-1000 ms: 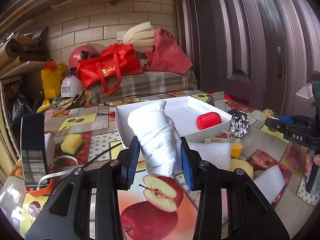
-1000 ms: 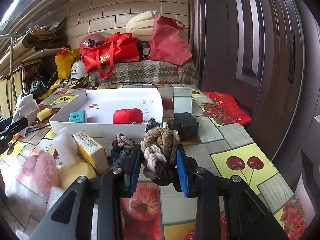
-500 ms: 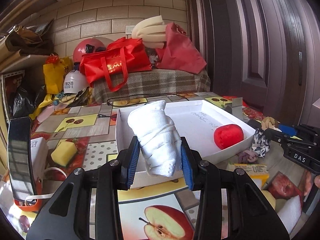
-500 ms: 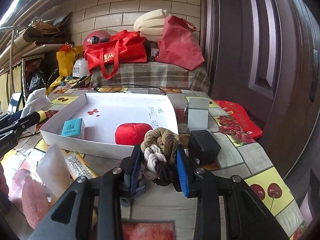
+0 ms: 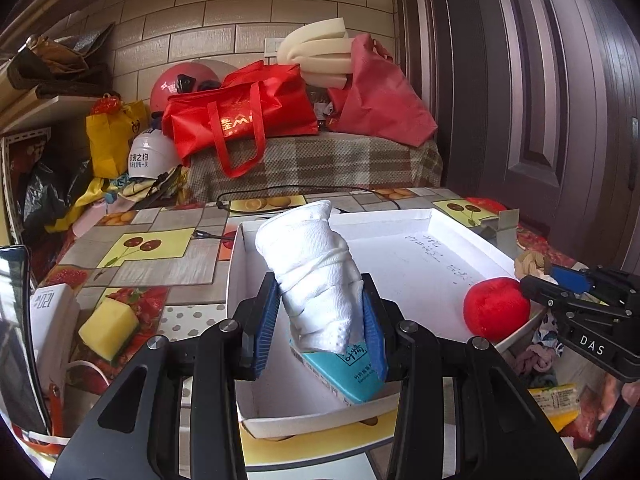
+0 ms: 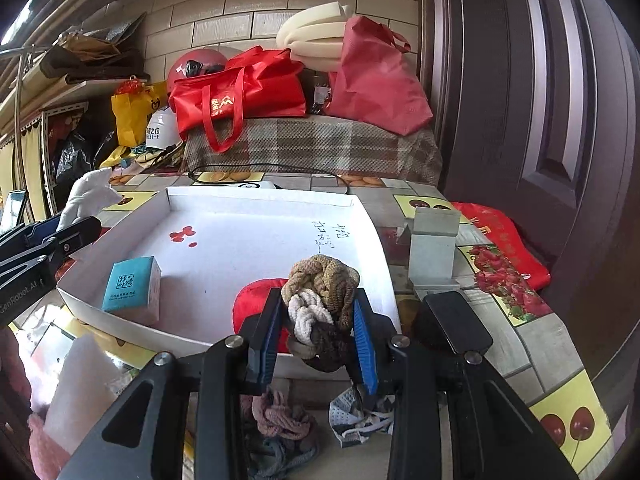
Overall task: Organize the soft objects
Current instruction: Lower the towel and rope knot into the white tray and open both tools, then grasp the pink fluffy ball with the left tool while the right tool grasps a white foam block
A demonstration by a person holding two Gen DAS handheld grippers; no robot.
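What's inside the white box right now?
Inside the white box: a teal tissue pack and a red plush ball. The held items cover part of the floor, so more could be hidden there.

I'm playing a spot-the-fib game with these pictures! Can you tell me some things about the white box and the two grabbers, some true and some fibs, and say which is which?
1. The left gripper has its jaws shut on a rolled white cloth. True.
2. The right gripper is empty. False: it holds a knotted rope bundle of tan, cream and brown.
3. A red plush ball lies inside the white box. True.
4. The small teal packet sits on the table outside the box. False: it is inside the box, near a corner.
5. The white box is full to the top. False: much of its floor is bare.
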